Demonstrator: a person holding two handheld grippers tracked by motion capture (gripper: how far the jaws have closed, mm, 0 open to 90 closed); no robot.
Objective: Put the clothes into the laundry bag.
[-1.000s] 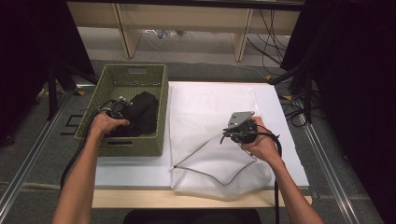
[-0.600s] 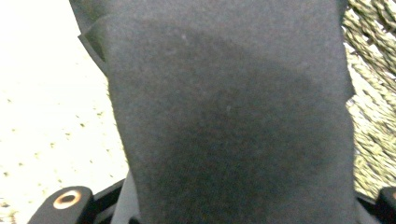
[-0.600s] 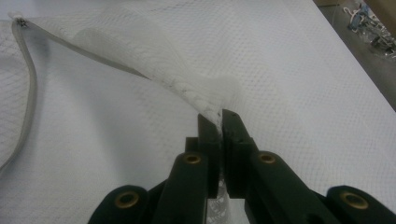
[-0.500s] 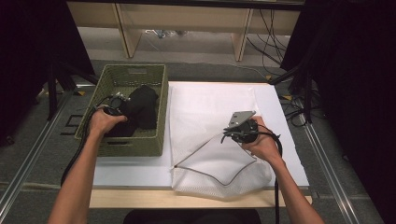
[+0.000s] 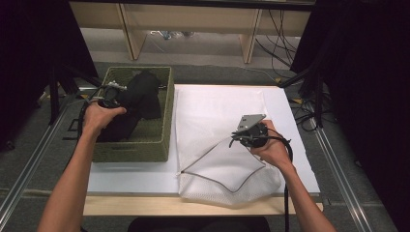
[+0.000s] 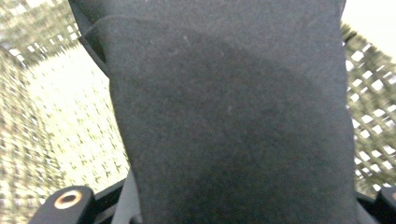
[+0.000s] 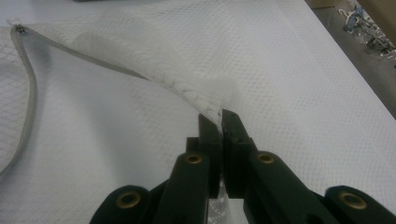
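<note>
A black garment [image 5: 140, 96] hangs up out of the green woven basket [image 5: 167, 116] at the left of the table. My left gripper [image 5: 113, 92] is over the basket's far left part, shut on that garment. In the left gripper view the dark cloth [image 6: 233, 116] covers the jaws, with basket weave [image 6: 369, 135] behind it. A white mesh laundry bag [image 5: 217, 116] lies on the white table top. My right gripper [image 5: 237, 137] pinches the bag's zipped edge and holds it raised. In the right gripper view, the gripper [image 7: 219, 121] is shut on the mesh fold [image 7: 140, 56].
The bag's grey zipper [image 7: 28, 93] curves away along the open mouth toward the table's front edge [image 5: 193, 205]. Dark curtains and cables stand at both sides, and wooden shelf legs [image 5: 128, 29] rise beyond the table.
My left gripper has moved toward the basket's far end and pulled the black garment up with it. The right gripper has kept the bag's edge raised in the same place.
</note>
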